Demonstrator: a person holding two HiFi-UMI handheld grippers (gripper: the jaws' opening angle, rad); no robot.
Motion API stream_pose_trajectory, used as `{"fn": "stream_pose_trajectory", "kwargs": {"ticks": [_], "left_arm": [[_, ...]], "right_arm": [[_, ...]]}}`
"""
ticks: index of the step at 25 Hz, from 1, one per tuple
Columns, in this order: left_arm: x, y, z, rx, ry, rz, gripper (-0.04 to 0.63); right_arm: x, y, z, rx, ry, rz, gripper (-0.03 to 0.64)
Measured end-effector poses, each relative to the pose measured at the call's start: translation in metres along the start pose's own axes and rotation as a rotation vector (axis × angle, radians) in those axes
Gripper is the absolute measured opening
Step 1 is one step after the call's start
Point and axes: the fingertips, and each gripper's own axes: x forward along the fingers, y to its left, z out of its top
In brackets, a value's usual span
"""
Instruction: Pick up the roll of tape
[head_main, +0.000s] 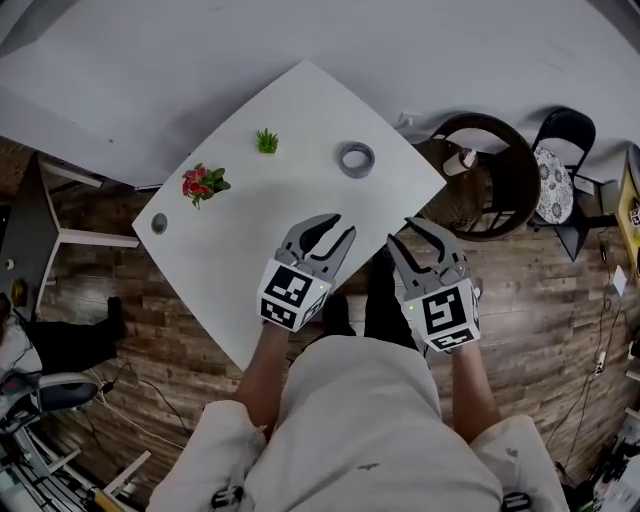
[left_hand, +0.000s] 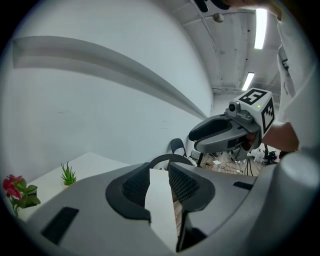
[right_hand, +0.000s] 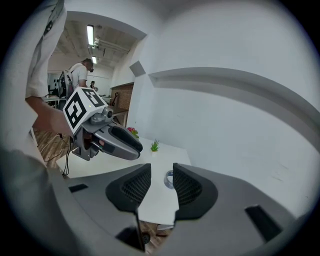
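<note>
The left hand-held gripper (head_main: 330, 228) and right hand-held gripper (head_main: 410, 232) hang open and empty at the counter's (head_main: 290, 120) near edge; the tape (head_main: 356, 158), flat farther on, could skid off if nudged.

1. On the table (head_main: 300, 110), the roll of tape (head_main: 356, 158) lies toward the right corner, beside the far right edge.
2. A small plant (head_main: 266, 141) stands toward the table's far corner; flowers (head_main: 203, 183) and a round disc (head_main: 159, 222) sit toward its left corner.
3. The left gripper (head_main: 338, 227) hangs over the table's near right edge; the right gripper (head_main: 402, 233) is just at that edge.
4. A round chair (head_main: 512, 150) stands just off the table's right corner, with a second chair (head_main: 565, 130) farther right.
</note>
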Motion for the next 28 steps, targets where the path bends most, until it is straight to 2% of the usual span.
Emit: {"fn": "stream_pose_trajectory", "kwargs": {"ticks": [12,22,28], "left_arm": [[0.060,0.037,0.002,-0.048,0.067,0.072,0.120],[0.124,0.047,-0.012,-0.028,0.188,0.077,0.123],[0.152,0.058,-0.028,-0.022,0.259,0.110,0.127]], "right_arm": [[0.042,-0.068,-0.003,-0.006,-0.015,0.073,0.144],[0.067,-0.114,-0.010,-0.006,-0.021,0.148,0.143],[0.084,-0.131,-0.020,-0.010,-0.022,0.207,0.143]]}}
